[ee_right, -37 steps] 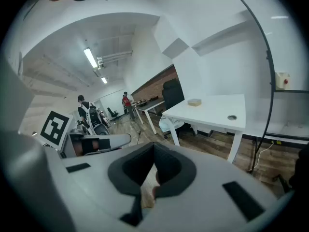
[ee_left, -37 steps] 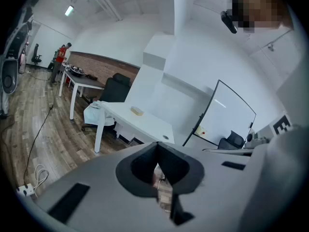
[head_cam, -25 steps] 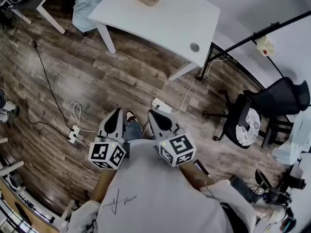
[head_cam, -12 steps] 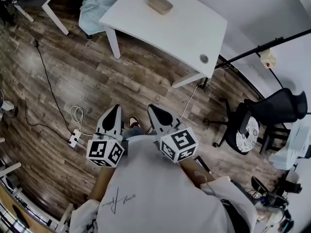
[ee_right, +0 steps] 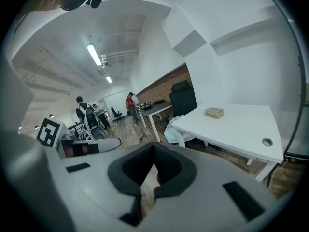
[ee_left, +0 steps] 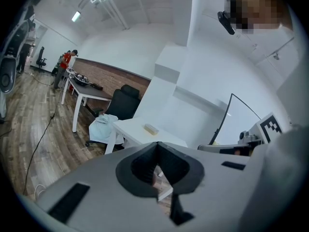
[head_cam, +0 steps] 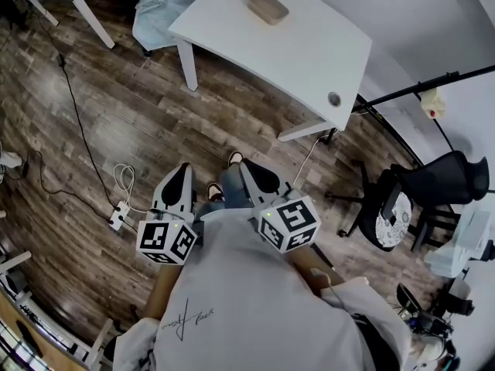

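I hold both grippers close to my chest over a wooden floor, and neither touches anything. The left gripper [head_cam: 182,173] points forward with its jaws shut and nothing between them; its own view shows the tips of the left gripper [ee_left: 155,148] meeting. Beside it, the right gripper [head_cam: 249,168] is also shut and holds nothing, as the right gripper [ee_right: 154,146] shows in its own view. Ahead stands a white table [head_cam: 309,49] with a small tan box [head_cam: 268,8] on it. The same table [ee_right: 241,124] and box [ee_right: 214,112] appear in the right gripper view.
A pale cloth [head_cam: 158,6] lies on a chair left of the table. A black office chair [head_cam: 433,178] stands at the right, near a black stand [head_cam: 402,87]. A power strip [head_cam: 117,215] and cables lie on the floor at left. People [ee_right: 129,105] stand far off.
The white table and its box have come closer and lower in the head view. Both grippers stay shut side by side at my chest.
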`<state>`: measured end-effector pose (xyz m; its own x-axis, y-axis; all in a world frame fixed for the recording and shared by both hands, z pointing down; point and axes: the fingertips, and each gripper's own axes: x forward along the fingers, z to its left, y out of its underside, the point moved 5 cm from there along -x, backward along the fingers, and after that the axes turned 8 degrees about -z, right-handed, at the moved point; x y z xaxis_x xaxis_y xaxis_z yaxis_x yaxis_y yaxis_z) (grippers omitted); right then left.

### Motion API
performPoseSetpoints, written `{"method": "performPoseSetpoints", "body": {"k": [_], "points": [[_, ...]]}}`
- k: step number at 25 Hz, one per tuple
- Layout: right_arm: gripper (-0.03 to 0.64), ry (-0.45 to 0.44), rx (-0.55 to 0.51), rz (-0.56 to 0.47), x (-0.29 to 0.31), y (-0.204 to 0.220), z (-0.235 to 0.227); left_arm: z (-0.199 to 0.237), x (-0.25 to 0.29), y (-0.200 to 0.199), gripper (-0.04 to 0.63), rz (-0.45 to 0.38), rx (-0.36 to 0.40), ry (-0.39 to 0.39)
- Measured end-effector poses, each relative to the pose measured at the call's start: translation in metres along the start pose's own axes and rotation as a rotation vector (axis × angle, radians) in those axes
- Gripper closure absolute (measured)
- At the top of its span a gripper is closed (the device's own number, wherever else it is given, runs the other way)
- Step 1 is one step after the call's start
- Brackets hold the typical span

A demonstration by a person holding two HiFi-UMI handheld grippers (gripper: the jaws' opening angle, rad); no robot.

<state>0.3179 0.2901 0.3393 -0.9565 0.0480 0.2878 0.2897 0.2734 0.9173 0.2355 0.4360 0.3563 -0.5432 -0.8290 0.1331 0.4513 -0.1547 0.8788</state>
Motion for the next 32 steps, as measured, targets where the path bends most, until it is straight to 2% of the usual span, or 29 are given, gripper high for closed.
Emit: {"method": "performPoseSetpoints", "body": {"k": [11, 24, 32], "points": [[0.606, 0.006, 0.034, 0.000, 0.059, -0.019, -0.036, 0.024, 0.063, -0.020, 0.588, 0.031, 0.011, 0.007], [0.606, 0.049, 0.073, -0.013, 0.132, -0.068, -0.118, 0.035, 0.178, -0.052, 0.588, 0.063, 0.027, 0.034], [0.606, 0.056, 0.110, -0.034, 0.164, -0.090, -0.172, 0.028, 0.250, -0.063, 0.588, 0.084, 0.057, 0.060]]}}
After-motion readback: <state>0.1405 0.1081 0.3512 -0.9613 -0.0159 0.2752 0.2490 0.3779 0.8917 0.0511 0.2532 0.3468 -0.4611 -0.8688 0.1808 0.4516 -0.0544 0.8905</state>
